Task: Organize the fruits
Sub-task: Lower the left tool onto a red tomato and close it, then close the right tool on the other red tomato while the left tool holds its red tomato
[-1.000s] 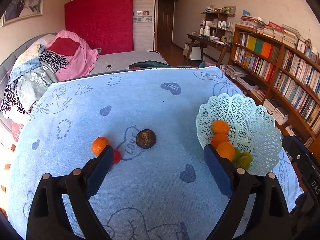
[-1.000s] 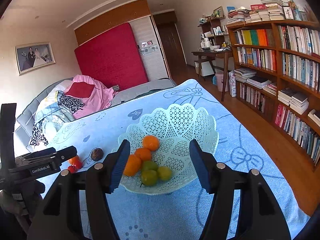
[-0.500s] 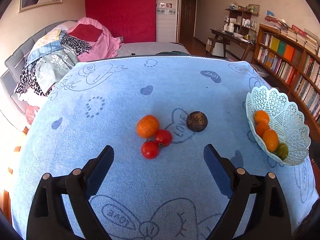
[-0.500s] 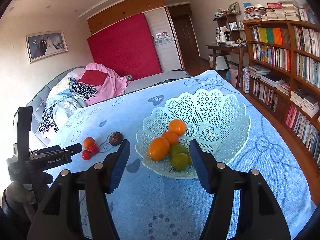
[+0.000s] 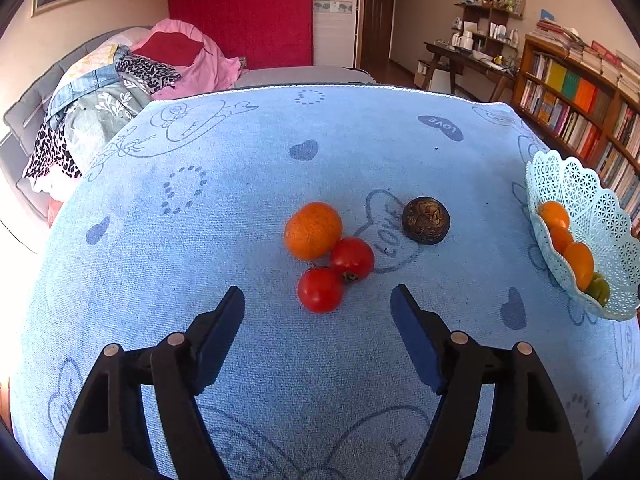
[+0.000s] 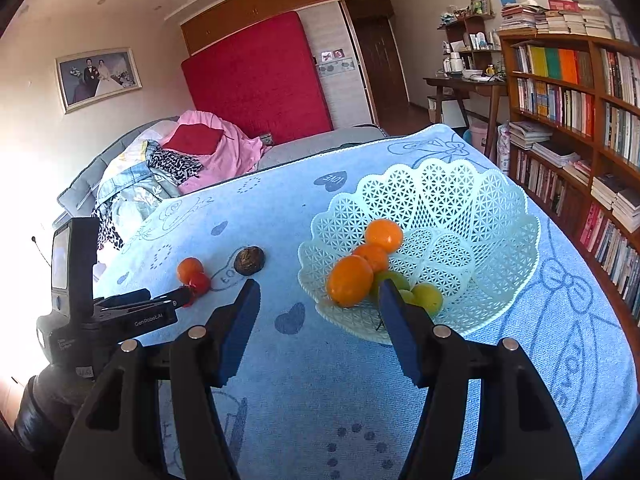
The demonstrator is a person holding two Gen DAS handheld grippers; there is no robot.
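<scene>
blue cloth: a towel-like blue cloth [image 5: 200, 340] printed with hearts covers the table, and all the loose fruit lies on it.
loose fruit: an orange [image 5: 313, 230], a far tomato [image 5: 352, 258] and a near tomato [image 5: 320, 289] sit touching in a tight cluster; a dark brown fruit [image 5: 425, 220] lies apart to their right.
basket: the pale lattice basket [image 6: 480, 208] stands well to the right of the cluster and already holds orange fruits and green ones.
step in hand: reaching for a loose fruit, most likely the near tomato, which is centred ahead of the left gripper [image 5: 318, 300].
left tongs: closing, still fairly wide; nothing is between the pads, and the near tomato sits just beyond the tips.
right tongs: the right gripper [image 6: 320, 296] stands about half open and empty, hovering in front of the basket.
next move: the left tongs should go forward and down until the pads straddle the near tomato alone, then close gently; its neighbours touch it, so a pad may nudge them.
pointing and axis: the fruits are nearly round with no clear long axis; the far tomato's stem end faces the camera, low on its front.
</scene>
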